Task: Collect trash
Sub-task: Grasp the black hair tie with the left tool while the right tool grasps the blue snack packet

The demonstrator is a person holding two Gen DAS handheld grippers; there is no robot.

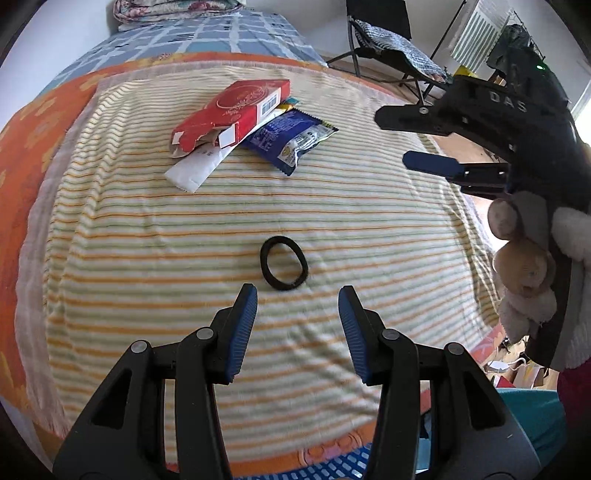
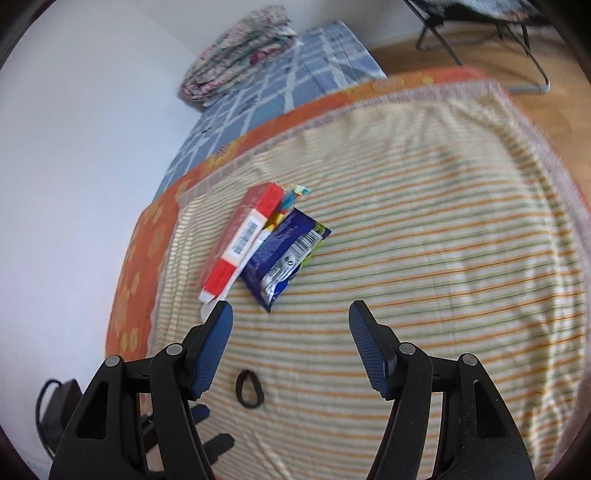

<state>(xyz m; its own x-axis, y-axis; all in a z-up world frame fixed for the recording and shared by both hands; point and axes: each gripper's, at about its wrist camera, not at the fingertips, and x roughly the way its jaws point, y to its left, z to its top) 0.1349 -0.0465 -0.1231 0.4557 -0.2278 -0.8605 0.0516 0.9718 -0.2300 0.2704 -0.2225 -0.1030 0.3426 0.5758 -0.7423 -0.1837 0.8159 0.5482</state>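
Observation:
A pile of trash lies on the striped towel (image 1: 184, 236): a torn red box (image 1: 236, 110), a white paper wrapper (image 1: 195, 170) under it, and a blue foil wrapper (image 1: 291, 138) beside it. The red box (image 2: 243, 236) and blue wrapper (image 2: 284, 251) also show in the right wrist view. A black hair tie (image 1: 283, 263) lies just ahead of my left gripper (image 1: 297, 301), which is open and empty. My right gripper (image 2: 290, 314) is open and empty, hovering above the towel short of the pile; it shows at the right of the left wrist view (image 1: 402, 133).
The towel covers an orange blanket (image 1: 22, 155) on a bed with a blue checked sheet (image 1: 207, 33). A folded quilt (image 2: 240, 48) lies at the head. A folding chair (image 1: 388, 40) stands on the wooden floor beyond. The hair tie (image 2: 249, 393) lies below my right gripper.

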